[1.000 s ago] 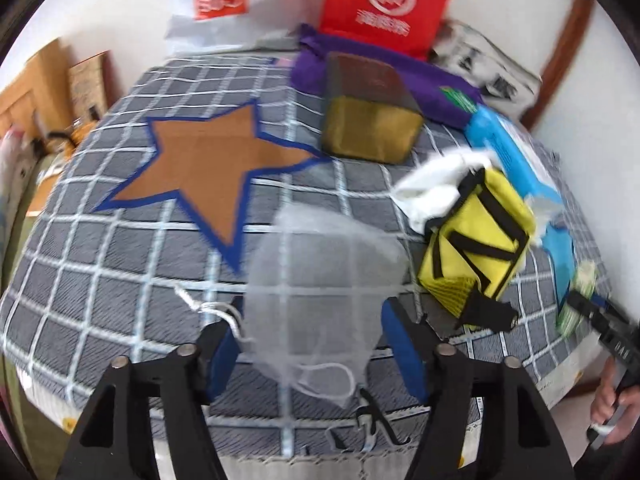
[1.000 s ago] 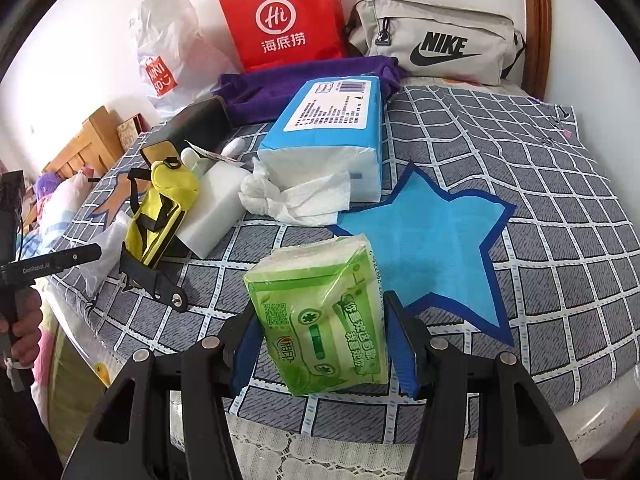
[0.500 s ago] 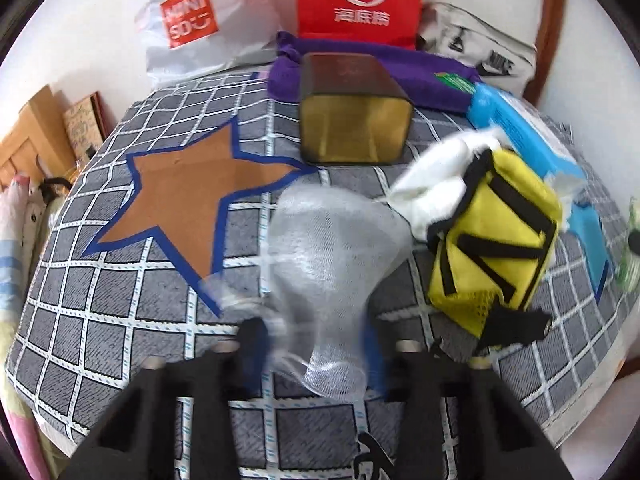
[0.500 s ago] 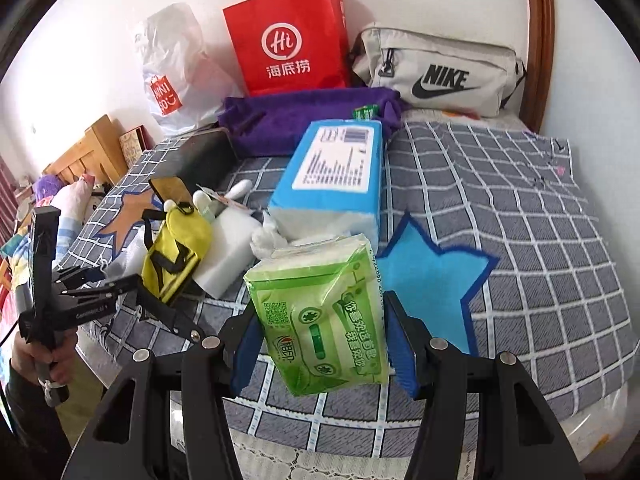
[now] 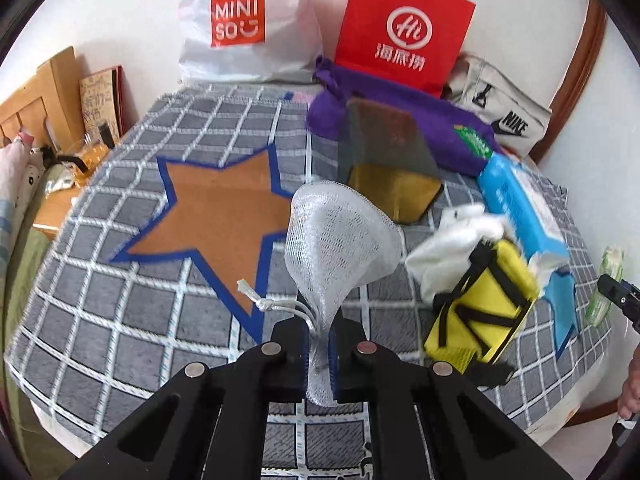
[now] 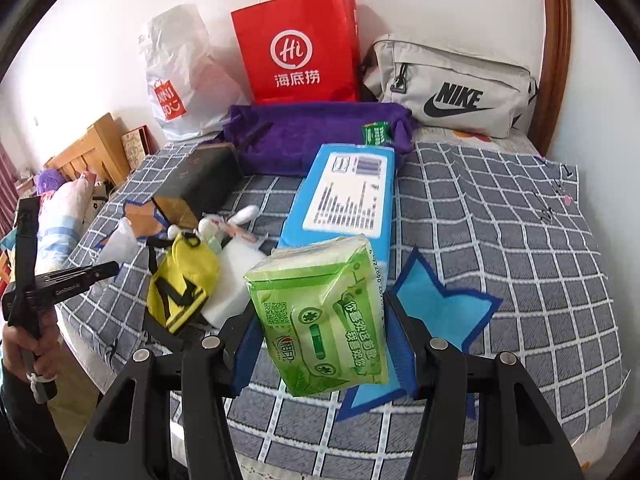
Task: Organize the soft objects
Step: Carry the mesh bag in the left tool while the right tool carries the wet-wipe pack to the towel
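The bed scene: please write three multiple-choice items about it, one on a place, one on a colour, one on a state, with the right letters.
1. Where does the red paper bag stand?
A. on the floor
B. against the wall behind the purple towel
C. on the blue star patch

2. What colour is the tissue pack in the right gripper?
A. green
B. pink
C. black

3. How is the left gripper?
A. wide open
B. shut on the white mesh bag
C. holding the yellow pouch

Key: B, it rises just behind the towel; A, the wrapper is green; B, the pads pinch the mesh neck.

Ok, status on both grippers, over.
Left gripper shut on white mesh pouch. Right gripper shut on green tissue pack. Both lifted off the checked blanket. Nothing in the way.
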`<action>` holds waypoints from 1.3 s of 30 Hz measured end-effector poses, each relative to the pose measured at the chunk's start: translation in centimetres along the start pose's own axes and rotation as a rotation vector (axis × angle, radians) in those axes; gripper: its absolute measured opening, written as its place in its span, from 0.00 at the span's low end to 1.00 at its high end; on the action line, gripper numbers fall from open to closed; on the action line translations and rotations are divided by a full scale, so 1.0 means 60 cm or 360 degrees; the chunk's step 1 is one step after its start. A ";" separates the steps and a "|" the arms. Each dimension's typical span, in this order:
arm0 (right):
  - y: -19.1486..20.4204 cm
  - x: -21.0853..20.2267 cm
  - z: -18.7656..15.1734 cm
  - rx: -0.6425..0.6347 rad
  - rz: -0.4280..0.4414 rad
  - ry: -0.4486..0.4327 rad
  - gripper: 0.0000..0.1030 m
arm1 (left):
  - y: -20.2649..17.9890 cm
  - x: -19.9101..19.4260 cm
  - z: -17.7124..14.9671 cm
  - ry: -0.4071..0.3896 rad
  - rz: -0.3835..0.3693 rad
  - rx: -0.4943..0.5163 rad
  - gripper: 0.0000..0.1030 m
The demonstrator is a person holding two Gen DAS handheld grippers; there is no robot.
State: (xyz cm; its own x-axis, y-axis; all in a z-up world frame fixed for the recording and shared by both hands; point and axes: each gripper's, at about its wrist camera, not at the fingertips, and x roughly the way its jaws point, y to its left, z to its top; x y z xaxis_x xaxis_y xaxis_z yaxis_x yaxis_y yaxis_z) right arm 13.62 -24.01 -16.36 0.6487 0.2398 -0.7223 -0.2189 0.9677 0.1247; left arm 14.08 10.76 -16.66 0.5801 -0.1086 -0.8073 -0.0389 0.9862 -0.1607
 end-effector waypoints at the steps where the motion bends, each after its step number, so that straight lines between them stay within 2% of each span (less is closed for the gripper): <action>1: -0.001 0.000 0.006 0.0001 0.0001 -0.0005 0.54 | -0.001 -0.006 0.006 -0.0014 -0.0001 -0.0001 0.08; 6: -0.009 -0.003 0.040 0.0008 -0.0004 -0.0058 0.54 | -0.009 -0.025 0.047 -0.0067 -0.0017 -0.0013 0.08; 14: -0.029 0.009 0.108 0.0082 0.0063 -0.0097 0.54 | -0.028 -0.030 0.121 -0.0117 -0.0035 -0.0026 0.08; 39: -0.036 0.142 0.334 0.0039 0.0165 -0.0165 0.54 | -0.065 0.072 0.324 -0.0066 -0.0154 -0.0160 0.08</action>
State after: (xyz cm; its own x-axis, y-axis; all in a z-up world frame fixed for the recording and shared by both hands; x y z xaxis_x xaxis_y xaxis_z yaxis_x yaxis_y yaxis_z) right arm 34.20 -22.49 -9.17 0.6957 0.3440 -0.6306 -0.2715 0.9387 0.2125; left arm 32.59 8.84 -8.46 0.6182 -0.1956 -0.7613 -0.0610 0.9537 -0.2945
